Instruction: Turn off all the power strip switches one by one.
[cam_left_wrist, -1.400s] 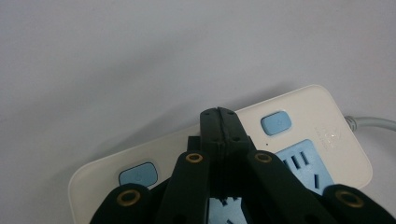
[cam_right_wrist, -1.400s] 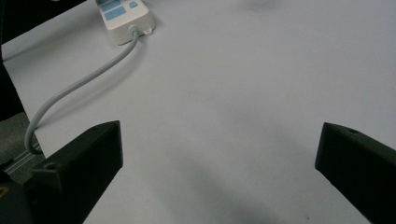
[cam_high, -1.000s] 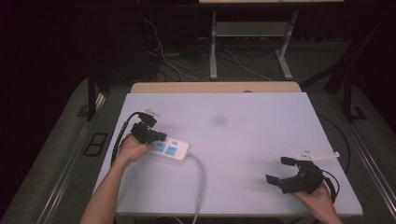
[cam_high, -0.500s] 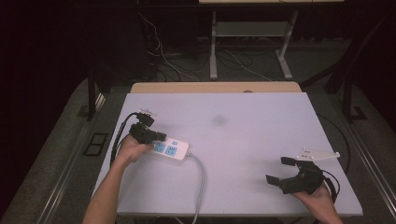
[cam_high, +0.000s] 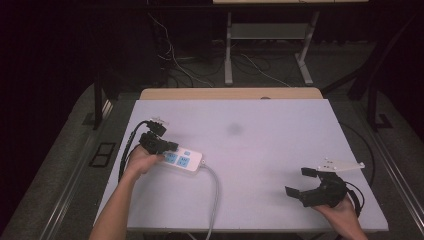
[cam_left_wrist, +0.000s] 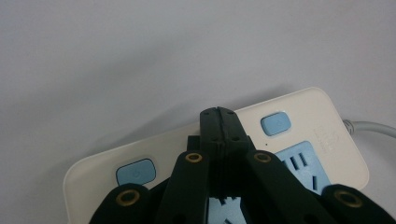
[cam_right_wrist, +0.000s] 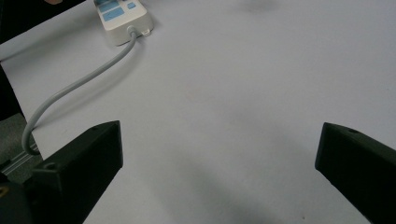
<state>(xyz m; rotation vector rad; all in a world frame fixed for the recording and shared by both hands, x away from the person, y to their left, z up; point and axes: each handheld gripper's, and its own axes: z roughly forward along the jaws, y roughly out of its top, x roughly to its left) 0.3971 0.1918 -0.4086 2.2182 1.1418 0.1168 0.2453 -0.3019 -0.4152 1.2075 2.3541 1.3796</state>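
Note:
A cream power strip (cam_high: 187, 161) with blue sockets and blue switch buttons lies at the table's left. My left gripper (cam_high: 171, 147) rests over its left end, jaws shut with nothing between them. In the left gripper view the closed tips of the left gripper (cam_left_wrist: 218, 115) lie over the strip (cam_left_wrist: 303, 105), between two blue buttons (cam_left_wrist: 275, 124); whether they touch it I cannot tell. Near the front right, my right gripper (cam_high: 299, 181) stands open and holds nothing. The right gripper (cam_right_wrist: 219, 154) spans bare table, with the strip (cam_right_wrist: 122, 17) far off at upper left.
The strip's grey cable (cam_high: 215, 197) runs from its right end down over the front edge of the white table (cam_high: 270, 125); it also appears as the grey cable (cam_right_wrist: 70, 88). Behind the table, a dark floor carries loose wires and a metal stand (cam_high: 229, 50).

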